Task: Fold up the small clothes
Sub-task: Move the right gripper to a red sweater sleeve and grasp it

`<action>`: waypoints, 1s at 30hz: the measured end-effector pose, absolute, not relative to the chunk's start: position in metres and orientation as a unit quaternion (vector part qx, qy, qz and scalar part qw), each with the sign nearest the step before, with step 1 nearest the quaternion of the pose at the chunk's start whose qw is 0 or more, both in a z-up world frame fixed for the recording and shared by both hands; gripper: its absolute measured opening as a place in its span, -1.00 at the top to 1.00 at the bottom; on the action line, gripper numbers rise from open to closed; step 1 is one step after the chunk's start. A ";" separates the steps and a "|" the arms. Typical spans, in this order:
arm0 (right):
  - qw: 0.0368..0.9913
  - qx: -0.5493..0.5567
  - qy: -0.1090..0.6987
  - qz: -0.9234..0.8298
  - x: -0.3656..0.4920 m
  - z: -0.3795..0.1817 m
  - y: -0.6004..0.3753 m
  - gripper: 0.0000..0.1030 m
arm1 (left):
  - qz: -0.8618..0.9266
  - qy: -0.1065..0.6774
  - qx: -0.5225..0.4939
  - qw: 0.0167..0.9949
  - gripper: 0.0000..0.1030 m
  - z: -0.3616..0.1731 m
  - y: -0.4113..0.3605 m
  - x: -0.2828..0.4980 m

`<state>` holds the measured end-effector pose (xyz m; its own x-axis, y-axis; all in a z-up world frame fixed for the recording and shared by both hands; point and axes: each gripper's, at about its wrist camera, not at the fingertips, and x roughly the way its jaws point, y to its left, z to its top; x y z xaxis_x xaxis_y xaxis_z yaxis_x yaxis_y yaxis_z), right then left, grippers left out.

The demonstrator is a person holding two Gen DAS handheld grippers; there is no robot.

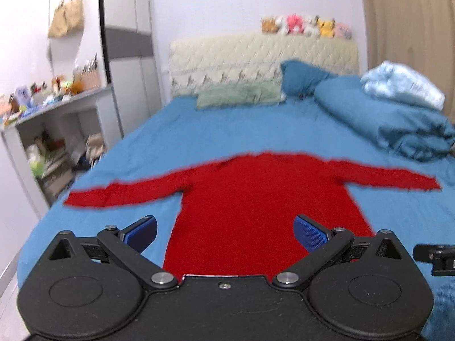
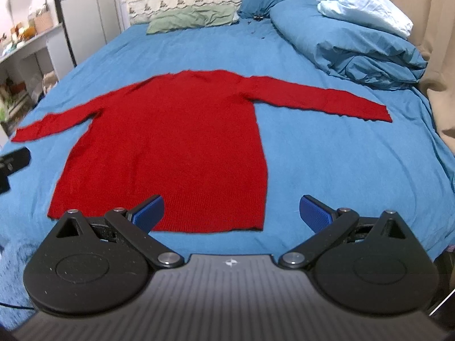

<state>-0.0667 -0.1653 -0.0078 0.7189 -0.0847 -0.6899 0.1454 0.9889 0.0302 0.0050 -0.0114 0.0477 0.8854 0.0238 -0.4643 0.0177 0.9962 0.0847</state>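
Observation:
A red long-sleeved sweater (image 1: 256, 196) lies flat on the blue bed sheet (image 1: 227, 133), both sleeves spread out sideways, hem toward me. My left gripper (image 1: 224, 231) hovers open above the hem end, its blue pads wide apart and holding nothing. In the right wrist view the same sweater (image 2: 170, 142) fills the middle. My right gripper (image 2: 231, 213) is open too, above the hem's right corner, nothing between its pads. The edge of the left gripper (image 2: 11, 159) shows at that view's left border, and part of the right gripper (image 1: 435, 258) at the left wrist view's right border.
A bunched blue duvet (image 2: 355, 45) with a pale blue bundle on top sits at the bed's right. A green pillow (image 2: 193, 18) and a blue pillow (image 2: 261, 0) lie by the headboard. Cluttered shelves (image 1: 51, 130) stand left of the bed. A curtain (image 2: 438, 42) hangs right.

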 end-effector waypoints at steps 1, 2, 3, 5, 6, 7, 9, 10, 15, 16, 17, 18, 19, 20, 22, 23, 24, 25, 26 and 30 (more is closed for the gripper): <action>0.927 0.053 0.367 -0.061 -0.065 -0.001 -0.173 -1.00 | -0.005 0.229 0.049 0.972 -1.00 0.056 -0.015 0.010; 0.927 0.066 0.363 -0.061 -0.062 0.006 -0.183 -1.00 | -0.013 0.216 0.056 0.975 -1.00 0.066 -0.020 0.018; 0.928 0.079 0.358 -0.060 -0.059 0.013 -0.193 -1.00 | -0.021 0.206 0.064 0.976 -1.00 0.075 -0.025 0.027; 0.930 0.099 0.348 -0.064 -0.049 0.027 -0.217 -1.00 | -0.041 0.191 0.075 0.978 -1.00 0.093 -0.039 0.052; 0.931 0.107 0.342 -0.069 -0.042 0.033 -0.230 -1.00 | -0.052 0.187 0.076 0.978 -1.00 0.099 -0.047 0.066; 0.931 0.115 0.339 -0.074 -0.034 0.038 -0.245 -1.00 | -0.068 0.184 0.072 0.978 -1.00 0.107 -0.056 0.084; 0.930 0.123 0.335 -0.089 -0.015 0.045 -0.273 -1.00 | -0.102 0.189 0.057 0.975 -1.00 0.114 -0.073 0.123; 0.931 0.123 0.329 -0.100 -0.005 0.048 -0.288 -1.00 | -0.114 0.196 0.051 0.973 -1.00 0.114 -0.082 0.140; 0.926 0.122 0.324 -0.154 0.049 0.039 -0.358 -1.00 | -0.148 0.229 0.037 0.961 -1.00 0.087 -0.144 0.244; 0.924 0.131 0.321 -0.160 0.060 0.032 -0.374 -1.00 | -0.150 0.238 0.040 0.959 -1.00 0.077 -0.153 0.260; 0.922 0.140 0.320 -0.166 0.070 0.024 -0.389 -1.00 | -0.148 0.254 0.045 0.955 -1.00 0.064 -0.166 0.279; 0.919 0.151 0.321 -0.171 0.080 0.015 -0.403 -1.00 | -0.150 0.269 0.049 0.950 -1.00 0.052 -0.177 0.295; 0.915 0.164 0.323 -0.177 0.090 0.004 -0.417 -1.00 | -0.153 0.283 0.055 0.945 -1.00 0.037 -0.188 0.310; 0.911 0.176 0.322 -0.186 0.100 -0.008 -0.431 -1.00 | -0.153 0.299 0.061 0.940 -1.00 0.021 -0.198 0.327; 0.907 0.196 0.314 -0.199 0.117 -0.031 -0.455 -1.00 | -0.153 0.321 0.070 0.932 -1.00 -0.006 -0.213 0.353; 0.905 0.204 0.311 -0.204 0.123 -0.044 -0.463 -1.00 | -0.151 0.331 0.072 0.929 -1.00 -0.022 -0.219 0.366; 0.903 0.214 0.308 -0.209 0.131 -0.058 -0.474 -1.00 | -0.148 0.340 0.073 0.926 -1.00 -0.037 -0.224 0.376; 0.900 0.225 0.304 -0.219 0.140 -0.072 -0.485 -1.00 | -0.146 0.349 0.073 0.923 -1.00 -0.051 -0.227 0.386; 0.896 0.238 0.298 -0.228 0.147 -0.087 -0.496 -1.00 | -0.145 0.358 0.077 0.919 -1.00 -0.068 -0.232 0.397; 0.893 0.217 0.288 -0.268 0.173 -0.131 -0.522 -1.00 | -0.144 0.382 0.058 0.911 -1.00 -0.111 -0.235 0.427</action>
